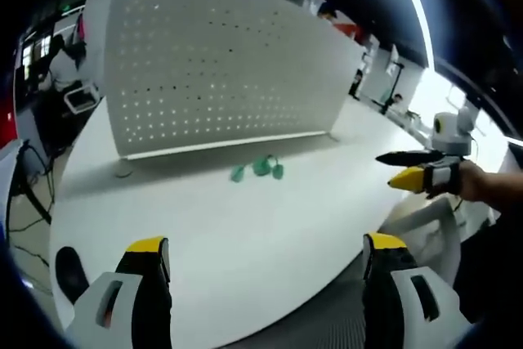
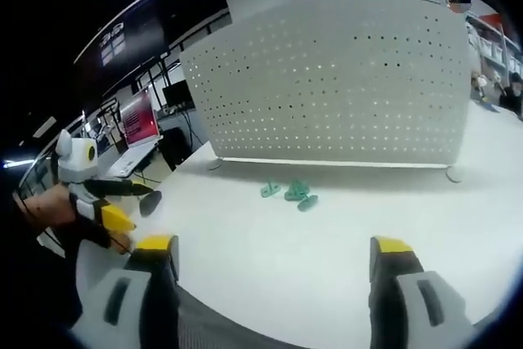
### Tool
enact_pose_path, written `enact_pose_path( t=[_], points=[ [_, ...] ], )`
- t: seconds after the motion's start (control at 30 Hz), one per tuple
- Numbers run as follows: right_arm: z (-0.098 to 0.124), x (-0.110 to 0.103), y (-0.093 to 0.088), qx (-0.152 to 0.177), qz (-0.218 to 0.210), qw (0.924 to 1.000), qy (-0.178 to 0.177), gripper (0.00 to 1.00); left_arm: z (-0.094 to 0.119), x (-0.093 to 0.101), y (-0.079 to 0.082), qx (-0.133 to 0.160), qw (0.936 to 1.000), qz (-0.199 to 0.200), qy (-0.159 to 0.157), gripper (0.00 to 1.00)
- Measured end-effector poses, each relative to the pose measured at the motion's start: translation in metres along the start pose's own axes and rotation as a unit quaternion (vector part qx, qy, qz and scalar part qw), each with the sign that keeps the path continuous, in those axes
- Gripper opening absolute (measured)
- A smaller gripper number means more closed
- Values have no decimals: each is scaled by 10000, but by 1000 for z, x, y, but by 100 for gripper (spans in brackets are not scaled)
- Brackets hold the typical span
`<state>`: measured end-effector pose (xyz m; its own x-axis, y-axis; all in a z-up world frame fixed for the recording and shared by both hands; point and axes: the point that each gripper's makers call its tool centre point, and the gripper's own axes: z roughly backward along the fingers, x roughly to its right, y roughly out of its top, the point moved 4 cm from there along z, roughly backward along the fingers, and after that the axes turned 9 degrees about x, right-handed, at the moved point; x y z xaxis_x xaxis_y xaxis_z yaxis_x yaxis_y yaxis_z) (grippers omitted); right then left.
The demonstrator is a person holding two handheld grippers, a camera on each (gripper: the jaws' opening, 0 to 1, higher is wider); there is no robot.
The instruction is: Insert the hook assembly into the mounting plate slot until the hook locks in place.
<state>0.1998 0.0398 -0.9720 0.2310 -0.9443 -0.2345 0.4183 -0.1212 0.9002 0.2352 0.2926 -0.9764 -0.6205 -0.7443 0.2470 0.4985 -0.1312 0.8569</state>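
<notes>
While 2 grippers gape, 3 green hooks lie clustered.

White bench out front, dark ceiling with a bright strip light, red screen glowing behind.

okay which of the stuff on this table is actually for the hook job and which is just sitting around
For the job: green hooks, white perforated mounting plate, left gripper, right gripper.

Lying about: monitor with red screen, small round disc by the plate's foot.
</notes>
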Motion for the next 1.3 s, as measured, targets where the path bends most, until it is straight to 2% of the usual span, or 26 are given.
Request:
enact_pose_path(
  t=[0.1,0.3,0.47,0.73,0.93,1.07,1.3],
  points=[
    [1,0,-7,-61,-210,9998,-8,92,0,2,0,-7,10000,-9,-5,100],
    [5,-4,-14,-103,-277,9996,-6,92,-1,3,0,-18,10000,-5,-10,100],
    [7,2,-14,-189,46,9998,-46,91,3,1,-2,-58,10000,5,0,100],
    [8,11,-16,-242,54,9996,-109,89,6,-6,-8,-71,9999,102,118,100],
    [0,11,-18,-317,39,9994,-113,80,4,-7,-8,-148,9998,55,90,100],
    [-8,11,-18,-433,37,9990,-60,69,1,-11,-5,-126,9998,66,101,100],
    [-35,11,-16,-434,82,9990,35,61,0,-13,-7,-188,9997,95,98,100]
  ],
)
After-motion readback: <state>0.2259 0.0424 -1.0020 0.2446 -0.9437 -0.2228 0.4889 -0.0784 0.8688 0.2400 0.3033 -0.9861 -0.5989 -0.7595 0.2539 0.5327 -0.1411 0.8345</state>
